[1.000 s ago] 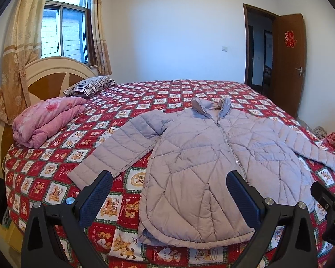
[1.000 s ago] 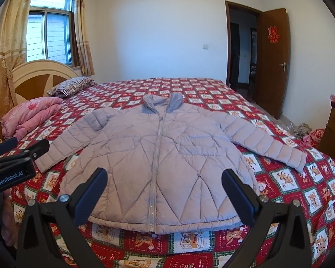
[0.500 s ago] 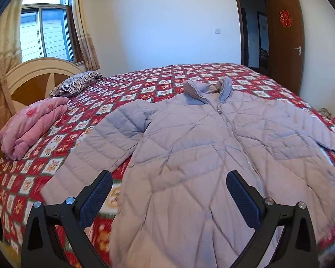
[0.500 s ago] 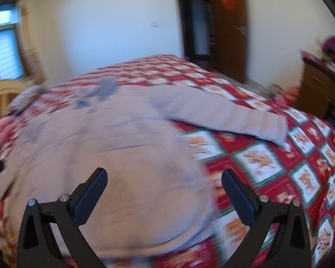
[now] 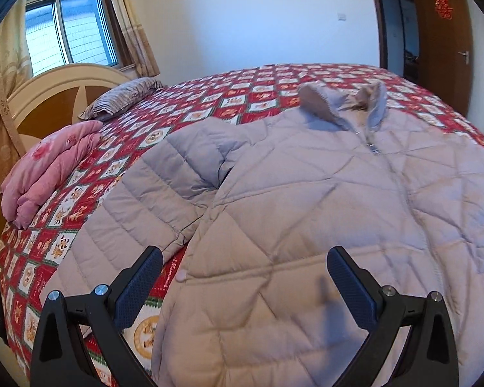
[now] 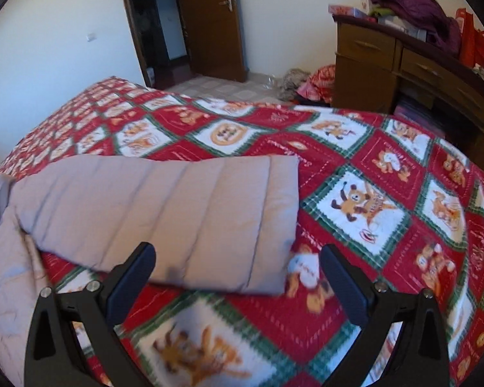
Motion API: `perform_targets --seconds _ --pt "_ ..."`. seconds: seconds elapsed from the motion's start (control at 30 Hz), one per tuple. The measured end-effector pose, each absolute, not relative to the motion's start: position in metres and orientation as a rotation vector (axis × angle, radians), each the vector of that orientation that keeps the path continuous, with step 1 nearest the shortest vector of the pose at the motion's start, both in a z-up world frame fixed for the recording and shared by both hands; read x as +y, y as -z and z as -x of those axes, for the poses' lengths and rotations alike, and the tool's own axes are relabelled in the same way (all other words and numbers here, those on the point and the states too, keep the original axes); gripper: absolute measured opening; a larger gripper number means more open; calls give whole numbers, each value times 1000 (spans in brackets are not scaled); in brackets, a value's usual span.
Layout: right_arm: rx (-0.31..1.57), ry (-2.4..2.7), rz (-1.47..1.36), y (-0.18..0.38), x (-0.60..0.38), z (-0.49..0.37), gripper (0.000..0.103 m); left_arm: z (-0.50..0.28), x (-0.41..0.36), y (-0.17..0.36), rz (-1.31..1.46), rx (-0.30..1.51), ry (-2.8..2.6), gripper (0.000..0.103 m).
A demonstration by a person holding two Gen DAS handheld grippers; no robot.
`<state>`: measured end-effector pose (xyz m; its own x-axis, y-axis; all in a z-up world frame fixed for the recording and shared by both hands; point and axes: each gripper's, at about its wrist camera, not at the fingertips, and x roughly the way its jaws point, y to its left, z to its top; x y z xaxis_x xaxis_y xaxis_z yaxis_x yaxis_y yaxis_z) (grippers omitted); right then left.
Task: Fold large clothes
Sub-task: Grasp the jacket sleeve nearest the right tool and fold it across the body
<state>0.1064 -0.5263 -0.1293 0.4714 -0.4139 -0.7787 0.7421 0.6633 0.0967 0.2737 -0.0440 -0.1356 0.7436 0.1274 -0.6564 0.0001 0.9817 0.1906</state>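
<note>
Right wrist view has swung off the jacket body in the last second and now looks along the right sleeve (image 6: 177,222), which lies flat across the red patchwork bedspread (image 6: 371,167), cuff end toward the right. Right hand-held gripper (image 6: 237,285) is spread wide and holds nothing, its fingers framing the sleeve's near edge close to the cuff; the frame is motion-blurred, so I cannot tell if it touches the fabric. Left wrist view has closed in too: the grey quilted jacket (image 5: 322,200) fills most of the frame, zipped, face up, collar at the far side, left sleeve (image 5: 138,213) angled out toward the pink folded quilt (image 5: 48,167). Left hand-held gripper (image 5: 243,285) is also spread and empty, low over the jacket's near left side, by the side seam. Judgement: both grippers have gone from a wide framing to separate approach positions, so the first fold, probably sleeves inward, is about to start; nothing is folded yet.
</note>
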Motion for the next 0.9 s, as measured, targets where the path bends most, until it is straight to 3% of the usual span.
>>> perform_targets --seconds 0.3,0.33,0.37,0.47,0.9 --pt "846 684 -397 149 -528 -139 77 -300 -35 159 -203 794 -100 102" --pt "856 677 -378 150 -526 -143 66 -300 -33 160 -195 800 -97 102" --pt "853 666 -360 148 -524 -146 45 -300 -32 159 -186 804 -94 102" --pt "859 622 -301 145 -515 -154 20 -298 -30 155 -169 805 -78 102" --pt "663 453 -130 52 -424 -199 15 -294 0 119 -162 734 -110 102"
